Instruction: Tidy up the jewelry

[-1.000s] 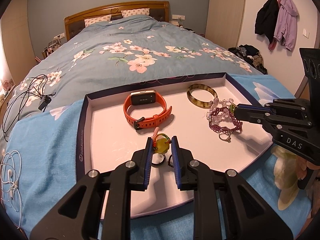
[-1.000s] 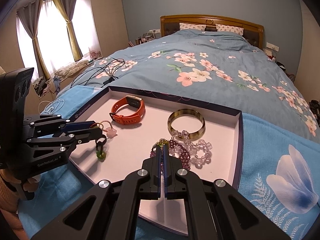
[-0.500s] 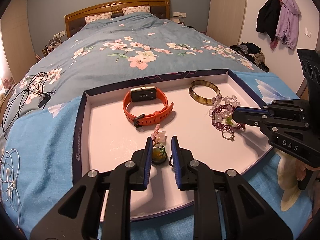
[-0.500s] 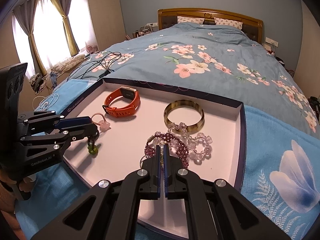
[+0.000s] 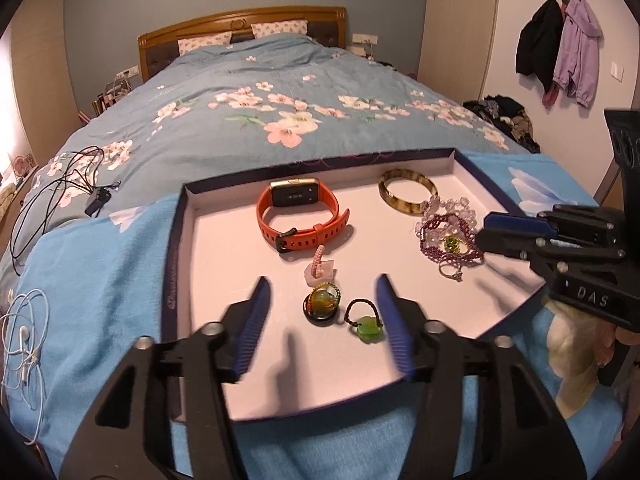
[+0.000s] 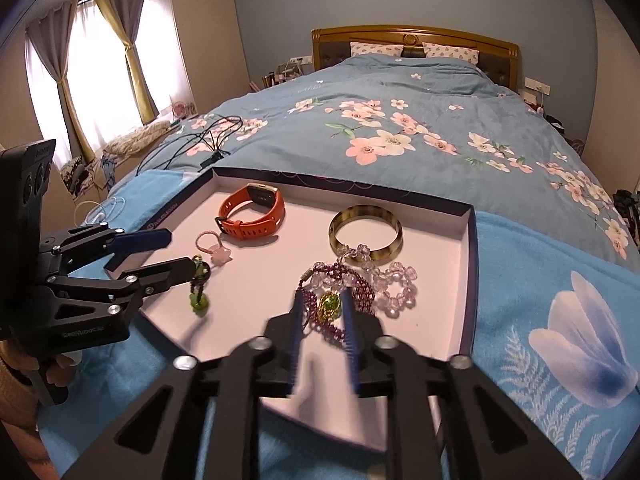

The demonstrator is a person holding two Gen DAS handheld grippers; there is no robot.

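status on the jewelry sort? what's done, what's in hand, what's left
Done: every piece sits inside the tray.
In hand: nothing. Left gripper and right gripper have just opened, releasing the green rings and purple bracelet.
Left: bracelets remain heaped together.

Bed (image 5: pixel 248 92) with blue floral duvet, light-blue blanket (image 5: pixel 92 264) across near end. On blanket: shallow box tray (image 5: pixel 176 240), dark rim. Black cables (image 5: pixel 52 188) on duvet at left, white earphones (image 5: pixel 24 336) on blanket.
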